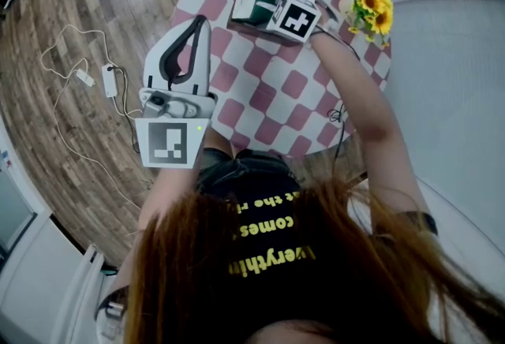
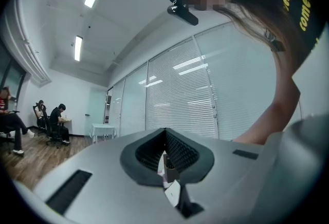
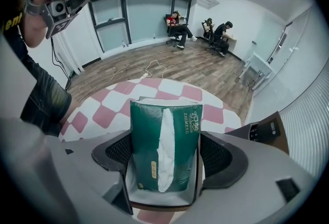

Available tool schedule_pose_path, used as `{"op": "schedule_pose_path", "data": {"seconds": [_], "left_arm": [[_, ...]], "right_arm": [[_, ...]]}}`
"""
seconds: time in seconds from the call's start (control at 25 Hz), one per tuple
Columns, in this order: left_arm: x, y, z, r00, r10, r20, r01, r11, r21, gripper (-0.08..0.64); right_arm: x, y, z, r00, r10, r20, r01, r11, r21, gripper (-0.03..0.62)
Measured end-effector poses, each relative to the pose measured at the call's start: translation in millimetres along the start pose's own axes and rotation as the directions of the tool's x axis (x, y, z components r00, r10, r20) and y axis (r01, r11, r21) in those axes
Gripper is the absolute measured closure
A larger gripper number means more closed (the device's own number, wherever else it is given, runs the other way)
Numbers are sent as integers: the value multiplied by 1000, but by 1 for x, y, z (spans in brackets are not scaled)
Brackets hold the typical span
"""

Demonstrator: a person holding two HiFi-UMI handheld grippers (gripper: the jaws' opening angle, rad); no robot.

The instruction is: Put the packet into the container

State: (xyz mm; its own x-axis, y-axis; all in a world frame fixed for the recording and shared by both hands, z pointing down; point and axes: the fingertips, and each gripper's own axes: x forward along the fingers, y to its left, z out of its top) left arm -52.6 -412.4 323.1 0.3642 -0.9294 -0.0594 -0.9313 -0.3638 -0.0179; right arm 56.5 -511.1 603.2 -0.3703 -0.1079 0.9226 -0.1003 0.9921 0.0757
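Packet sits in the container on the bench, its long axis running straight ahead between the wide-spread jaws of the right hand-held gripper; the left hand-held gripper, closed and empty, hangs well apart.

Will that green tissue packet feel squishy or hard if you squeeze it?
Probably squishy: the green tissue packet has a thin plastic wrap with soft tissue showing through its slit. Likely light for its size, being mostly paper. The glossy wrap might slide a little against the fingers.
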Motion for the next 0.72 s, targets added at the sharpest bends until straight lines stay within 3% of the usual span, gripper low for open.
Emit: {"op": "schedule_pose_path", "data": {"seconds": [0.12,0.28,0.4,0.6,0.72], "left_arm": [[0,-1,2,1000,1,4,-1,1000,2,558],[0,-2,0,1000,-3,-4,3,1000,-1,558],[3,-4,3,1000,-10,3,10,1000,0,558],[6,-10,4,1000,-27,7,27,1000,6,558],[8,-11,4,999,-35,1,35,999,0,558]], "right_arm": [[-12,-5,8,998,-19,57,18,1000,11,199],[-34,-8,27,984,-20,175,4,996,93,201],[-45,-7,31,981,-16,192,-5,994,108,218],[-54,-6,28,979,-48,197,27,994,107,441],[-59,-8,29,970,-87,227,58,990,130,520]]}}
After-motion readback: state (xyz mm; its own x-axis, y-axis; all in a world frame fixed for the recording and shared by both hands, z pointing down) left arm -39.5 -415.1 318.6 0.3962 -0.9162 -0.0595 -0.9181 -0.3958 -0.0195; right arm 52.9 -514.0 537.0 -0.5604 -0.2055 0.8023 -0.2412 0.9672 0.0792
